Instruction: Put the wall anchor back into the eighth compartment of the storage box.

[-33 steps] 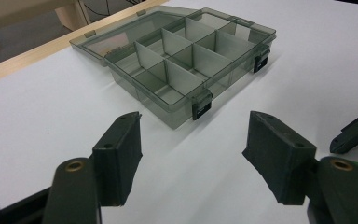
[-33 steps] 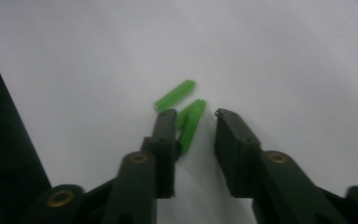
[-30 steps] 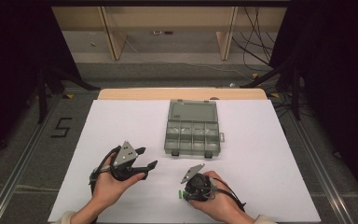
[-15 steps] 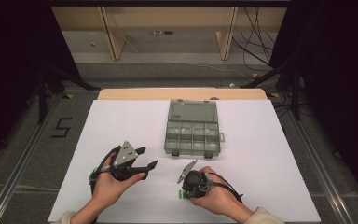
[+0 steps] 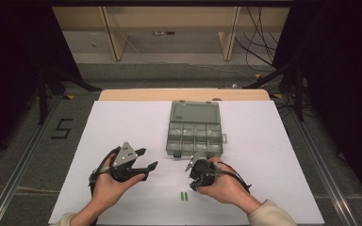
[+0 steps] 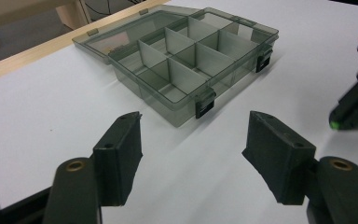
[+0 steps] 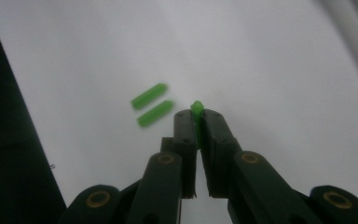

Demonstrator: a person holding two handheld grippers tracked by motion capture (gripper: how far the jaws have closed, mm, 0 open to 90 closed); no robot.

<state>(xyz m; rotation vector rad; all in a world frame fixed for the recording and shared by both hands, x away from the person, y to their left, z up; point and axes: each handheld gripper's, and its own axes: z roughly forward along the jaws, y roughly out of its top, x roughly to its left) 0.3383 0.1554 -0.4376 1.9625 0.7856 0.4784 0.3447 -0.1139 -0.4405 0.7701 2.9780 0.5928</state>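
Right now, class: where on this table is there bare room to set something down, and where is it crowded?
Bare white table lies left of the open compartment box and right of it toward the far edge. The near middle is crowded: left gripper, right gripper clamping a green piece, and two green pieces lying between the hands.

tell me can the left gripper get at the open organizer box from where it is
Probably yes: the left gripper stands open, aimed at the organizer box, with bare white table between them.
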